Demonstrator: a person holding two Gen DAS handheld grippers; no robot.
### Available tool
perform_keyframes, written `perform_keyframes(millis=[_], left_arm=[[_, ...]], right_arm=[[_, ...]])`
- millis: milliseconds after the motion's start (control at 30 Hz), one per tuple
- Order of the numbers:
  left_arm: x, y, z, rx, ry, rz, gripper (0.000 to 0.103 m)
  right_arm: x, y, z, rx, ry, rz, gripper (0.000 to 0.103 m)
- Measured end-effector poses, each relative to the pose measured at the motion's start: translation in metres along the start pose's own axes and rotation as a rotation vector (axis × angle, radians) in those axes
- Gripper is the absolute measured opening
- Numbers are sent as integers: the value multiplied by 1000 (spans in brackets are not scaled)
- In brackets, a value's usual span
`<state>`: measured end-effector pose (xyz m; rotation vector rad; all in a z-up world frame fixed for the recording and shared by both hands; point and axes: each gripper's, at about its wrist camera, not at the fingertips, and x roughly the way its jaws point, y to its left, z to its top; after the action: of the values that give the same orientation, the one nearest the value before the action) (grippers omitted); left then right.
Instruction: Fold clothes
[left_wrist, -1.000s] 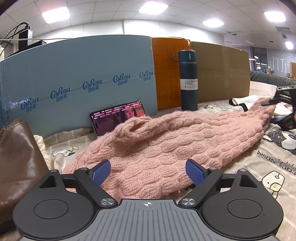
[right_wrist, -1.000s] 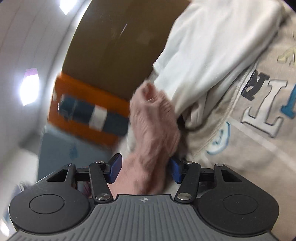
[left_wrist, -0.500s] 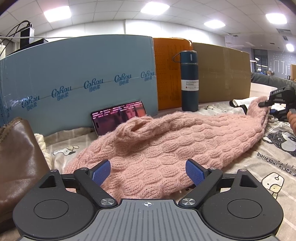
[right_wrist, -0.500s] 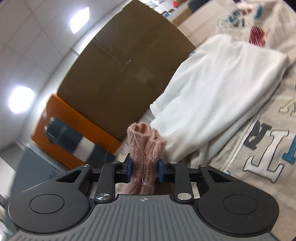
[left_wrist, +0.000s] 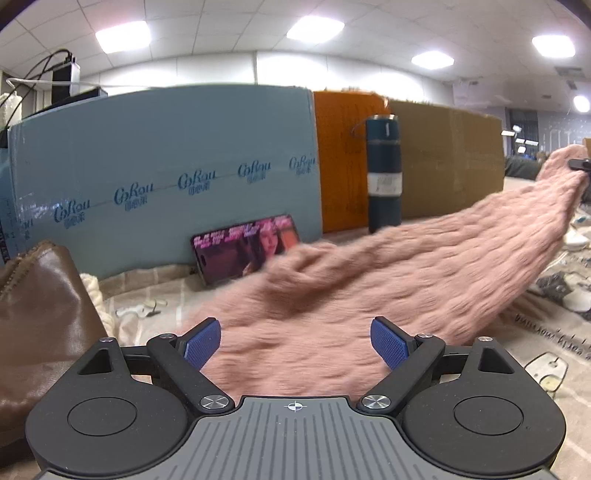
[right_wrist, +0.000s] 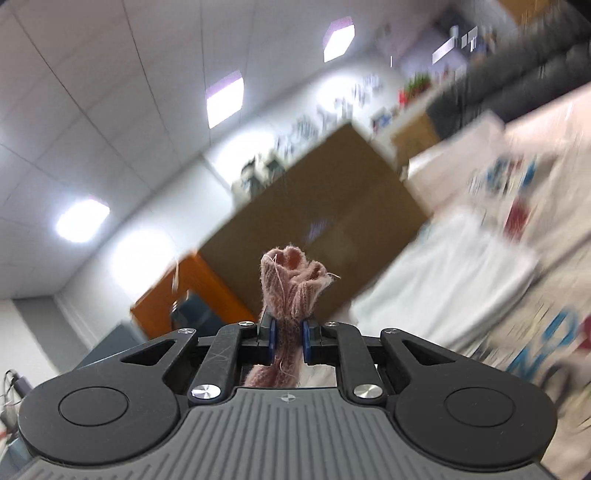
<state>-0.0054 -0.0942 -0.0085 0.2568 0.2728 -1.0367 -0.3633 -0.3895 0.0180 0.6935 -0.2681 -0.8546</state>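
A pink knitted sweater (left_wrist: 369, 288) lies on the printed sheet and stretches up to the right. My left gripper (left_wrist: 295, 341) is open and empty, low over the sweater's near edge. My right gripper (right_wrist: 288, 341) is shut on a bunched end of the pink sweater (right_wrist: 291, 284) and holds it raised in the air. In the left wrist view that held end (left_wrist: 565, 162) shows at the far right, lifted above the table.
A dark blue vacuum bottle (left_wrist: 383, 166) stands at the back before orange and brown boards. A phone (left_wrist: 247, 251) leans on the blue board (left_wrist: 166, 177). A brown leather bag (left_wrist: 40, 325) sits at the left. White folded clothes (right_wrist: 443, 288) lie at the right.
My right gripper closed on the sweater's end and lifted it up, pulling the sweater taut to the right. The left gripper stayed open and still.
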Motion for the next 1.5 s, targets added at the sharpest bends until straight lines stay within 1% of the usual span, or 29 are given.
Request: perform_keyframes(millis=[67,100,167,200,233,267,367,467,533,633,733,800,833,867,900,933,967,1033,1100,1133,1233,1267,1400,1433,1467,1500], left_arm=[[-5,1,1,-7,-30,-12,91],[-6,1,1,-9,-36,-9,91],[-5,0,2,-11,-32,8,91],[-3,0,1,-13,-27,17,91],[-3,0,1,-16,-24,22,91],[-3,0,1,-21,-26,26,91],[-2,1,1,-39,-35,29,91],[-2,3,1,-50,-36,31,91],[-2,3,0,-54,-35,28,91],[-2,4,1,-56,-33,22,91],[-3,4,1,-57,-36,16,91],[-3,4,1,-60,-36,7,91],[-3,4,1,-62,-36,3,91],[-3,4,1,-66,-37,0,91],[-4,4,1,-69,-37,-3,91],[-4,4,1,-72,-39,-6,91],[-4,4,2,-75,-40,-9,91],[-4,4,2,-79,-40,-13,91],[-4,3,2,-79,-39,-14,91],[-4,3,2,-78,-38,-14,91],[-3,2,2,-77,-36,-16,91],[-3,2,2,-77,-36,-16,91],[-3,1,1,-74,-33,-10,92],[-2,1,1,-73,-32,-6,94],[-2,1,0,-72,-31,1,98],[-2,1,0,-70,-30,9,98]], right_arm=[[-12,-1,10,-70,-65,-62,12],[-13,-4,13,-100,-77,-111,12],[-13,-11,17,-161,-100,-211,12],[-11,-15,15,-187,-93,-245,12],[-8,-18,13,-202,-79,-251,12],[-6,-19,9,-199,-62,-228,12],[2,-11,-6,-157,0,-89,12],[9,19,-29,-257,63,-4,12],[17,40,-48,-344,125,32,12],[26,67,-79,-458,231,59,12],[33,86,-109,-565,319,98,14],[35,96,-125,-624,366,115,22],[35,100,-132,-645,384,121,40],[36,101,-135,-647,396,139,53],[36,103,-136,-642,409,162,55],[33,106,-137,-636,422,181,59],[30,109,-137,-629,430,198,68],[23,112,-139,-615,433,237,77],[20,114,-144,-616,455,275,79],[22,114,-148,-614,480,281,81],[45,105,-158,-563,577,231,85],[51,101,-160,-543,596,209,85],[43,90,-145,-421,565,252,85],[41,87,-142,-390,557,263,85],[35,83,-133,-355,521,286,86],[29,78,-125,-319,484,310,86]])
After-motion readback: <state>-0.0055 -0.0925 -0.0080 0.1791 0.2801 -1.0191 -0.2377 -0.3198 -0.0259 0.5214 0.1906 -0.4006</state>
